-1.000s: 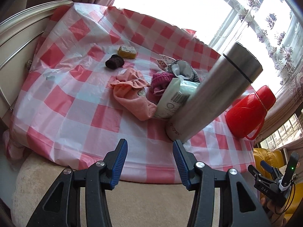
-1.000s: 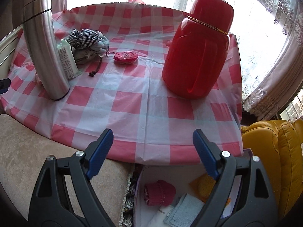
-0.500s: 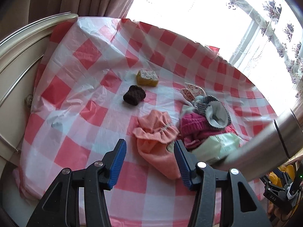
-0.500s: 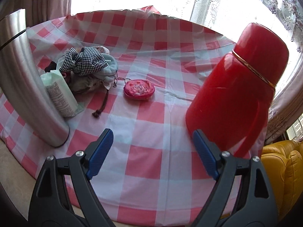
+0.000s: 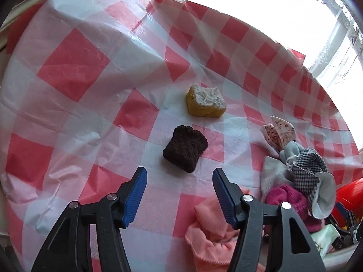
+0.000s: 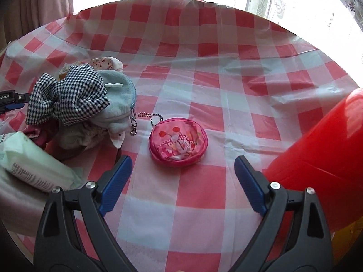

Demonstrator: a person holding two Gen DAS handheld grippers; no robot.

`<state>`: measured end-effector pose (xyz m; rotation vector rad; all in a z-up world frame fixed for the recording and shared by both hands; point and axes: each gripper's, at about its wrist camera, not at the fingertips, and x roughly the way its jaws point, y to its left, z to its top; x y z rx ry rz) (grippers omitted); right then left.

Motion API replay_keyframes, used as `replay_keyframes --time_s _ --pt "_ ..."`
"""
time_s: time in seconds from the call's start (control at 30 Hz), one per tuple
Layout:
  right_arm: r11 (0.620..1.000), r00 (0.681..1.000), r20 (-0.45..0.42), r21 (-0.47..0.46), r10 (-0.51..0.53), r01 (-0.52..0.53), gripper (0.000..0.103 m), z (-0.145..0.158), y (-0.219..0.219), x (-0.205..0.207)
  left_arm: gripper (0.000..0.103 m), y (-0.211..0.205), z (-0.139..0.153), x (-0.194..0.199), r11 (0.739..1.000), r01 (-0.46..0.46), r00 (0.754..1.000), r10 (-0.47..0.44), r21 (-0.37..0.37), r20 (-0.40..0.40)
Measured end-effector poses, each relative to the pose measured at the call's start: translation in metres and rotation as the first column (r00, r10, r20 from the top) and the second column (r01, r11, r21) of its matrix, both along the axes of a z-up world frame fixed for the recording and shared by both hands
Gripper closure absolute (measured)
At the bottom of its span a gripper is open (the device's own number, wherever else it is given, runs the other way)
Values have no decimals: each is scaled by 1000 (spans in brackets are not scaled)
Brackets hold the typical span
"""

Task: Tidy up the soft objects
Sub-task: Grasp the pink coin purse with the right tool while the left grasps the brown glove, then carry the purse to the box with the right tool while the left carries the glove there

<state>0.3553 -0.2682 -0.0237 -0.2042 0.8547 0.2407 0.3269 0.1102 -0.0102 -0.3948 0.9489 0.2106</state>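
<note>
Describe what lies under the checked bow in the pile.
The checked bow rests on a pale blue plush pouch and a magenta knit; anything deeper is covered.

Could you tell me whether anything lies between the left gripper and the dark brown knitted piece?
Nothing visible does. The left gripper, fingers opening and empty, faces the dark brown knitted piece across bare tablecloth; the peach cloth lies off to its right.
</note>
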Motion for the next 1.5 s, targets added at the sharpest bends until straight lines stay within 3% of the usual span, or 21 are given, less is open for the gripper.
replay_keyframes --time_s 0.43,0.5,0.57,0.63,0.7,0.77,0.93,1.27,1.5 --pt "999 997 -63 -16 -38 37 10 -33 8 51 39 -5 -32 57 997 76 995 -74 20 -67" --pt "999 996 -68 12 -52 53 10 -36 6 54 39 -10 -32 60 995 87 994 -83 55 -70" --pt "997 995 -76 30 -65 67 12 -38 4 57 45 -13 -33 63 992 96 993 -90 81 -75" --pt "997 996 -75 48 -58 61 23 -37 5 57 59 -15 -33 64 990 99 993 -91 102 -79" --pt "997 996 -72 50 -61 65 28 -36 8 55 70 -14 -33 64 989 96 993 -87 112 -79" --pt "996 995 -62 47 -72 75 28 -36 9 52 72 -14 -32 64 989 96 993 -88 111 -74" --pt "994 994 -50 49 -97 100 29 -36 9 37 81 -14 -30 56 992 87 995 -83 90 -54" --pt "991 991 12 35 -133 132 29 -20 1 -12 83 -10 -22 12 999 10 1000 -10 52 7" --pt "990 991 31 40 -134 133 29 -9 -5 -49 83 -10 -7 -30 996 -56 997 53 67 55"
